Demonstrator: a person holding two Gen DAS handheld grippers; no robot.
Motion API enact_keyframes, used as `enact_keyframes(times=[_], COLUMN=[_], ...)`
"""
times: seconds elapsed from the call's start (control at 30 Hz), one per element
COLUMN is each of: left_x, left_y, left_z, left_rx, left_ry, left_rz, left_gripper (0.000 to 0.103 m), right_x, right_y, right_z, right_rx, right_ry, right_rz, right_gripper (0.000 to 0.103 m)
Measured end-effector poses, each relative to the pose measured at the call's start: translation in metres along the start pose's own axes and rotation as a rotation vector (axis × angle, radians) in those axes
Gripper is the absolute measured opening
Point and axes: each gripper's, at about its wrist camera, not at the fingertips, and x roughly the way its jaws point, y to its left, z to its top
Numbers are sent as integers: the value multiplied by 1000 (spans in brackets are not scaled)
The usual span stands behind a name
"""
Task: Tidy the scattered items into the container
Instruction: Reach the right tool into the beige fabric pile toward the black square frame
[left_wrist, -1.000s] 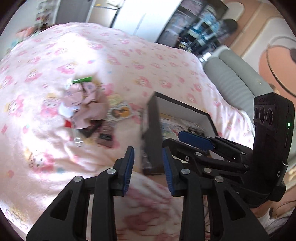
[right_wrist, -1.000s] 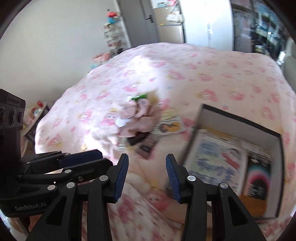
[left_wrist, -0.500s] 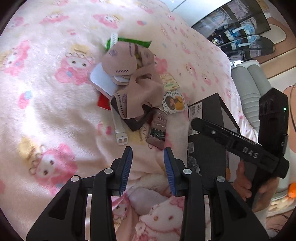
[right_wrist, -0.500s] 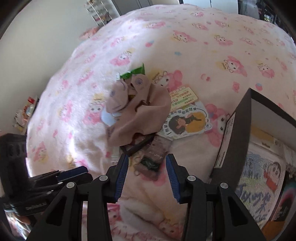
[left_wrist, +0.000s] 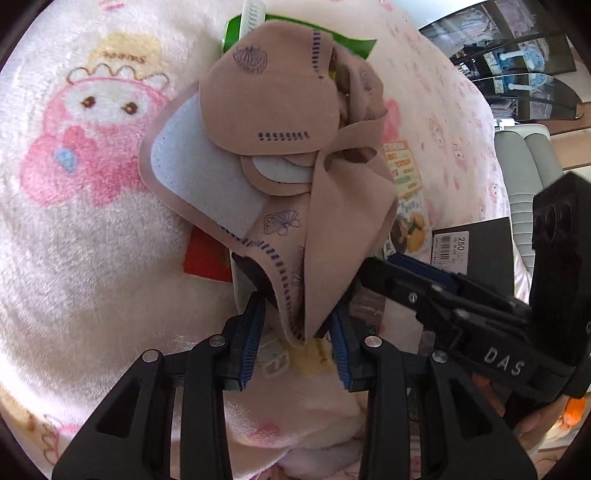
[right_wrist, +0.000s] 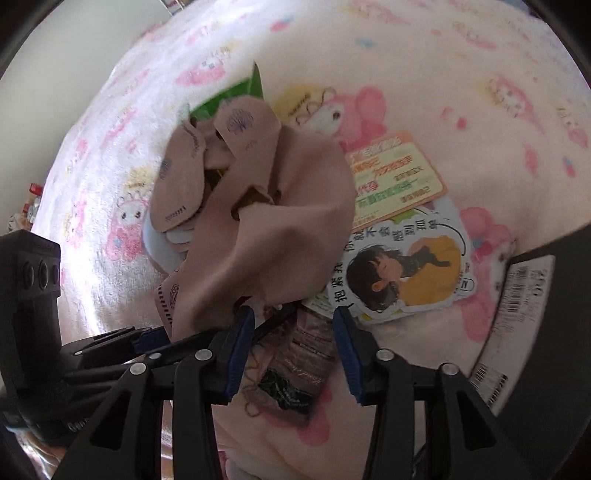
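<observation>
Your left gripper (left_wrist: 295, 339) stood with jaws apart straddling the hanging corner of the tan fabric mask (left_wrist: 288, 155), nothing clamped. Your right gripper (right_wrist: 293, 350), likewise parted, bracketed the brown sachet (right_wrist: 295, 362) lying lengthwise between its jaws, with the black box (right_wrist: 546, 332) further right.

Cloth (right_wrist: 258, 218) lies on blanket (right_wrist: 461, 92), cards (right_wrist: 399, 177) right, box (right_wrist: 546, 350) farther right
</observation>
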Motion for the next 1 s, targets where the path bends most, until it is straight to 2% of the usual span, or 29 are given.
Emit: enact_keyframes(times=[0.07, 0.2, 0.27, 0.4, 0.47, 0.53, 0.6, 0.63, 0.7, 0.77, 0.87, 1.0], left_x=[-3, -17, -28, -39, -38, -40, -41, -39, -29, -28, -46, -86], left_y=[1, 3, 5, 6, 8, 11, 11, 11, 17, 20, 11, -1], left_z=[0, -9, -16, -33, -37, -37, -33, -31, -20, -19, -25, -43], left_rx=[-6, -4, 1, 5, 2, -18, -29, -31, -40, -52, -18, -5], left_ry=[-13, -48, -74, -101, -96, -102, -117, -114, -90, -82, -107, -158], left_rz=[-39, -48, -48, 28, 0, -12, -1, -1, 14, 14, -2, -54], left_gripper=[31, 22, 12, 12, 12, 12, 20, 21, 18, 20, 20, 21], right_x=[0, 4, 4, 16, 14, 5, -1, 0, 11, 17, -3, -54], right_y=[0, 7, 17, 25, 20, 15, 12, 12, 16, 17, 17, 24], right_z=[9, 17, 12, -6, -6, -3, -1, 0, 1, 3, 0, -21], right_rx=[-12, -56, -109, -131, -95, -71, -61, -56, -67, -72, -77, -94], right_ry=[-12, 26, 51, 122, 122, 91, 68, 69, 104, 136, 90, -2], right_rz=[-13, 13, 71, 173, 201, 198, 187, 183, 177, 167, 188, 254], right_gripper=[43, 43, 43, 44, 43, 42, 42, 42, 38, 35, 34, 34])
